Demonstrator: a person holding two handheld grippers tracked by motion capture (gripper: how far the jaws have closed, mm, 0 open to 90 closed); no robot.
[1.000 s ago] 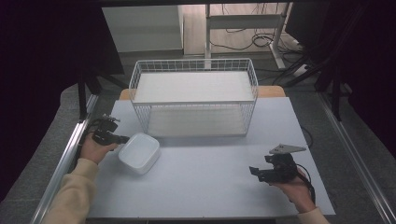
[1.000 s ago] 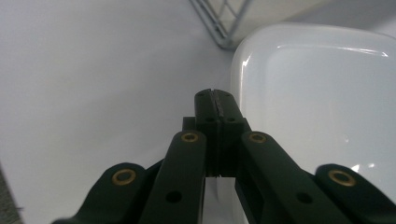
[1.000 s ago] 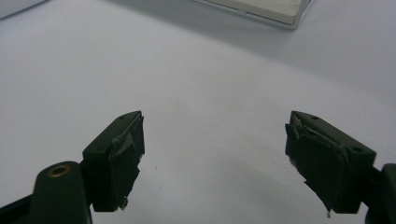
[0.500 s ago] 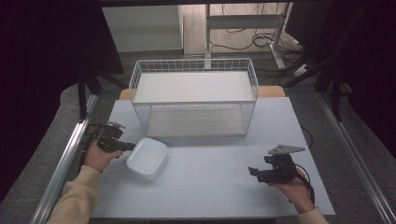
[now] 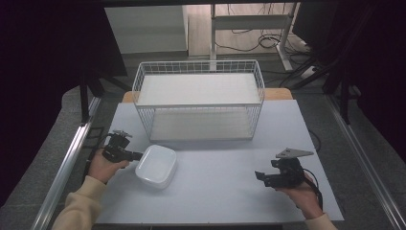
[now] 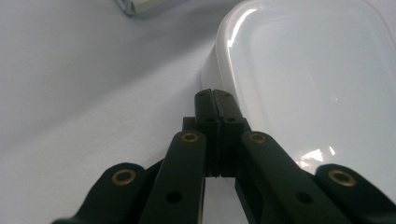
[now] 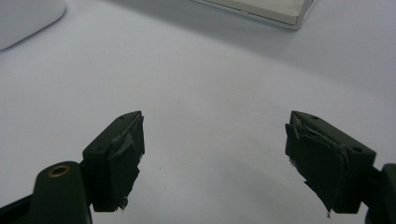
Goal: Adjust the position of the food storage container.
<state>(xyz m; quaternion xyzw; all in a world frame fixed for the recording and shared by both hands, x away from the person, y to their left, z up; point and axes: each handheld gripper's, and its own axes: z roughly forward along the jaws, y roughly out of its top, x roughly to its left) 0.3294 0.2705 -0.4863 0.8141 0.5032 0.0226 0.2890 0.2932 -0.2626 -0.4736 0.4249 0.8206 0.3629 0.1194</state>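
A white, shallow, rounded-rectangular dish lies on the pale table left of centre. My left gripper is shut with nothing between its pads, and its tip rests against the dish's left rim. In the left gripper view the closed jaws meet right beside the dish's rim. My right gripper is held at the right front of the table, pointing left. It stands open over bare table in the right gripper view, where the dish lies far off at the upper left.
A white wire basket with a flat white floor stands at the back middle of the table. Its corner appears in the left gripper view and in the right gripper view. Metal rails run along both table sides.
The left hand and its shut gripper moved right, and the white dish slid right ahead of the tip. The right hand kept still.
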